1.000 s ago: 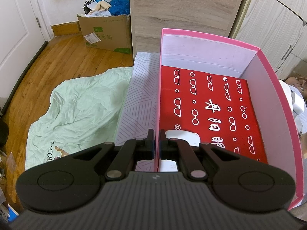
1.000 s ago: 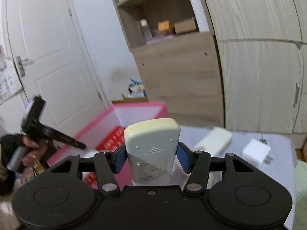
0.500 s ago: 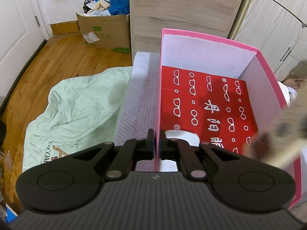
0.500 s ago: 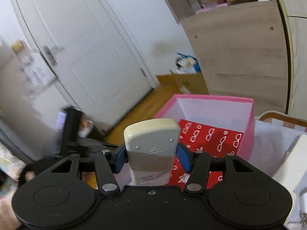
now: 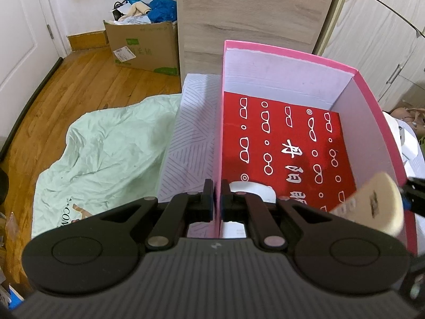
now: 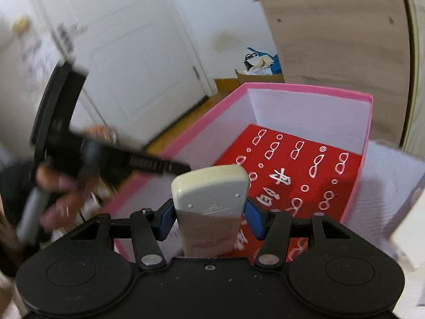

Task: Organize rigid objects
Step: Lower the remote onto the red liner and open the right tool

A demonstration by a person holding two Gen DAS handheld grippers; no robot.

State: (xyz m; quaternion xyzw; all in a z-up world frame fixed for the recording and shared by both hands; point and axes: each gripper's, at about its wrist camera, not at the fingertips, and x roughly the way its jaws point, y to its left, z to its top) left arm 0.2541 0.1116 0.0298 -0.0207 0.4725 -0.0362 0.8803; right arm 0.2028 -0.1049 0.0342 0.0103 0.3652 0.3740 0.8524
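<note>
A pink box (image 5: 289,54) with a red patterned floor (image 5: 287,143) stands on a striped white surface (image 5: 191,133). My left gripper (image 5: 217,202) is shut on the box's left wall, near its front corner. A white rounded object (image 5: 252,190) lies inside the box just past the fingers. My right gripper (image 6: 209,210) is shut on a cream remote control (image 6: 209,194), held tilted over the box's (image 6: 308,90) near end. The remote (image 5: 372,204) shows at the right edge of the left wrist view, above the right wall.
A pale green sheet (image 5: 106,148) lies on the wooden floor at left. A cardboard box (image 5: 143,45) of clutter stands by a wooden cabinet (image 5: 252,13). White doors (image 6: 138,61) are behind. White items (image 5: 409,143) lie to the right of the pink box.
My right gripper has carried the remote leftward and down, from beside the box to over its inside. My left gripper has kept its hold on the wall.
</note>
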